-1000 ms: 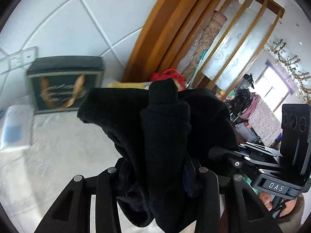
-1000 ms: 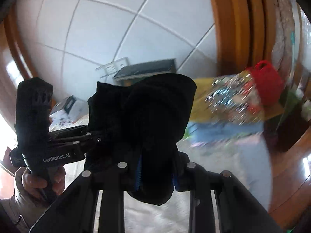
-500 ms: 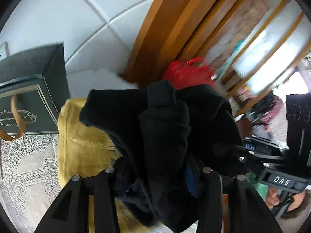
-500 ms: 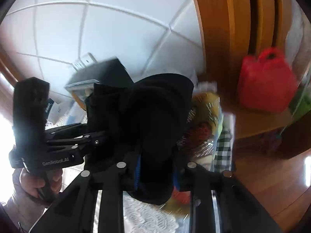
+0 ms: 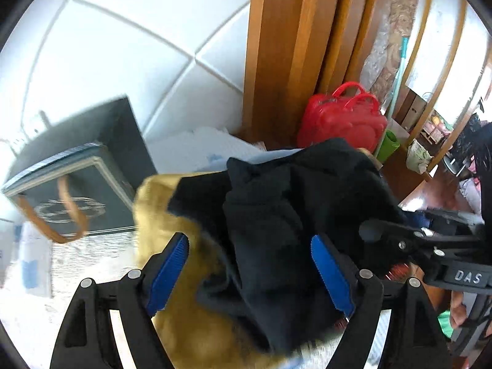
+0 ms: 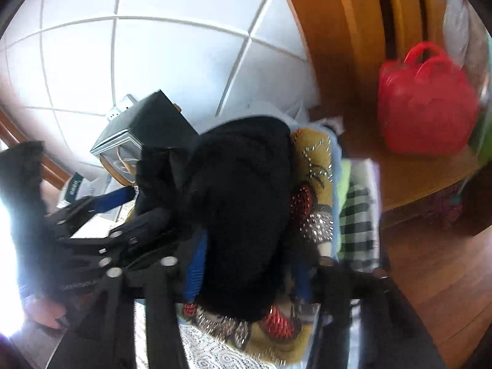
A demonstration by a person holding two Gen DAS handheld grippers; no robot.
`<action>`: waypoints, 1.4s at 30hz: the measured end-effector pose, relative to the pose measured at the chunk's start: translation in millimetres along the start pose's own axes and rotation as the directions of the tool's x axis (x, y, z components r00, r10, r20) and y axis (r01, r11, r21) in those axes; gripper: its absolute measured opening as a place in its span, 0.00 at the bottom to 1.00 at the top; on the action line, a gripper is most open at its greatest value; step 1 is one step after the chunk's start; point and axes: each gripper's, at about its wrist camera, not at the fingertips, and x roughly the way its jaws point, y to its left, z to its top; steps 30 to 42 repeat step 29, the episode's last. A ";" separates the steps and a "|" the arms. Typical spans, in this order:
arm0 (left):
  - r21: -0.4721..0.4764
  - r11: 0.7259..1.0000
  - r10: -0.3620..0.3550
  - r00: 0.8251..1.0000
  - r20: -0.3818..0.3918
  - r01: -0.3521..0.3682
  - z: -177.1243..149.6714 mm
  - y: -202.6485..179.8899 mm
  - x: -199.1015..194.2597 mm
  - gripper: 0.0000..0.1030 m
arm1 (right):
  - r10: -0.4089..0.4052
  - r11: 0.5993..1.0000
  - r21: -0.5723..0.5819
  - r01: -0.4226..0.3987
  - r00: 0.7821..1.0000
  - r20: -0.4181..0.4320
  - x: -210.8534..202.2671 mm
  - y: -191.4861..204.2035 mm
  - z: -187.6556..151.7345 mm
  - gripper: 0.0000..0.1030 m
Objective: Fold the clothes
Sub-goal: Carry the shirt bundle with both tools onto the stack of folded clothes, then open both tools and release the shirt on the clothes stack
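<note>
Soft bunched black garment (image 5: pixel 276 215) on fuzzy mustard knit (image 5: pixel 190 323).

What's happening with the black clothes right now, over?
Both grippers open, jaws just spread: left gripper, right gripper. Folded black fleece garment resting on mustard-yellow sequinned sweater. Nothing in the way.

I see a red handbag (image 5: pixel 341 123) against the wooden door frame (image 5: pixel 276 55), and a dark gift box (image 5: pixel 77 190) (tan handles) by the tiled wall (image 5: pixel 123 40).
</note>
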 end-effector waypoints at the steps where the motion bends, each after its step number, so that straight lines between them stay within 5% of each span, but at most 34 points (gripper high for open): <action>1: 0.011 1.000 0.007 1.000 0.013 -0.008 -4.2 -1.5 -12.3 0.80 | -0.013 1.000 -0.017 0.014 1.000 0.025 -9.8 6.3 -3.3 0.66; 8: -0.002 0.997 0.073 0.997 0.029 -0.073 -51.5 -8.3 -74.4 0.81 | -0.050 0.997 -0.044 0.058 0.984 0.172 -79.3 39.1 -48.5 1.00; 19: 0.000 0.995 0.100 0.994 -0.046 -0.100 -101.0 -30.0 -86.6 0.81 | -0.140 0.989 -0.040 0.144 0.986 0.091 -63.1 46.3 -125.7 1.00; 42: 0.000 0.997 0.080 0.996 -0.050 -0.080 -105.2 -37.1 -84.5 0.81 | -0.198 0.978 -0.052 0.204 0.975 0.105 -67.4 43.7 -128.4 1.00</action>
